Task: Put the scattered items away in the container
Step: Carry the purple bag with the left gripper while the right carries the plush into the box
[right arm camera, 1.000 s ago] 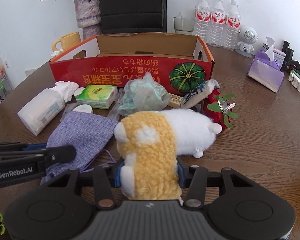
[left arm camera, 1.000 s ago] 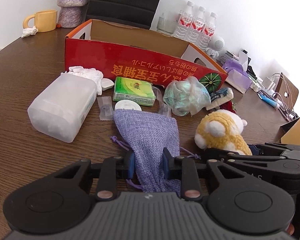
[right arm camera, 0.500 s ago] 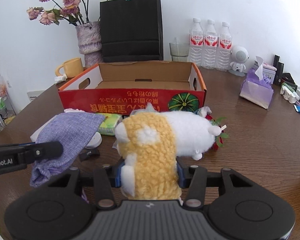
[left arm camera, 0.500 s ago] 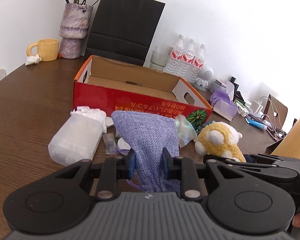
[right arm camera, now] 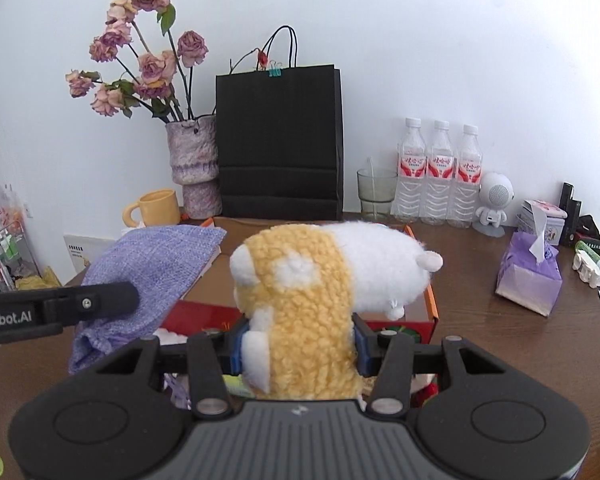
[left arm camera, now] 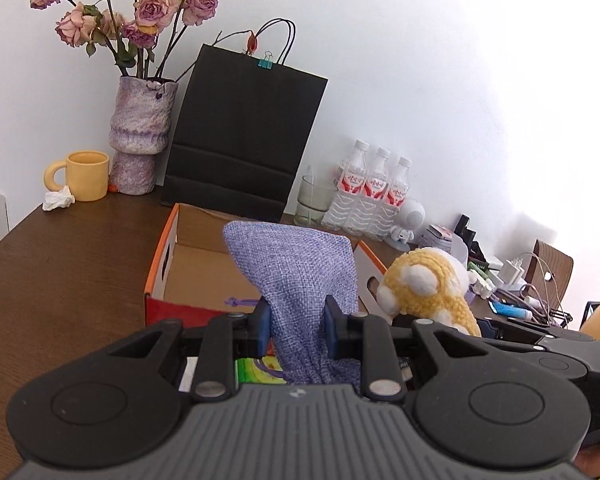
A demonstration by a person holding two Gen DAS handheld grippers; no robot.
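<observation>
With my left fingers point(left arm camera: 262, 330) clamped on the neck of the purple drawstring pouch point(left arm camera: 298, 280), the cloth stands up between them and fans out above the near edge of the cardboard box point(left arm camera: 168, 264). A purple cord loop point(left arm camera: 236, 302) shows just left of the pouch. My right fingers point(right arm camera: 359, 346) are pressed together on the plush toy point(right arm camera: 316, 280) — they squeeze its yellow, woolly rear part, while its white front juts to the right, raised above the box point(right arm camera: 430, 308). In the right wrist view the pouch point(right arm camera: 156, 268) hangs left of the toy, with my left gripper point(right arm camera: 60, 306) reaching in front of it; in the left wrist view the toy point(left arm camera: 424, 288) sits just right of the pouch.

The box lies open on the brown bench point(left arm camera: 60, 264), its red printed front facing me, its floor bare cardboard where I can see it. Under my left fingers a green packet point(left arm camera: 250, 370) peeks out, in front of the box.

Behind the box stands a black paper bag point(left arm camera: 244, 140). Left of it is a purple vase of dried roses point(left arm camera: 140, 128) and a yellow mug point(left arm camera: 84, 174) beside a crumpled tissue point(left arm camera: 58, 200). To the right of the bag — a glass point(right arm camera: 376, 194), three water bottles point(right arm camera: 440, 172) and a purple tissue pack point(right arm camera: 530, 276).
</observation>
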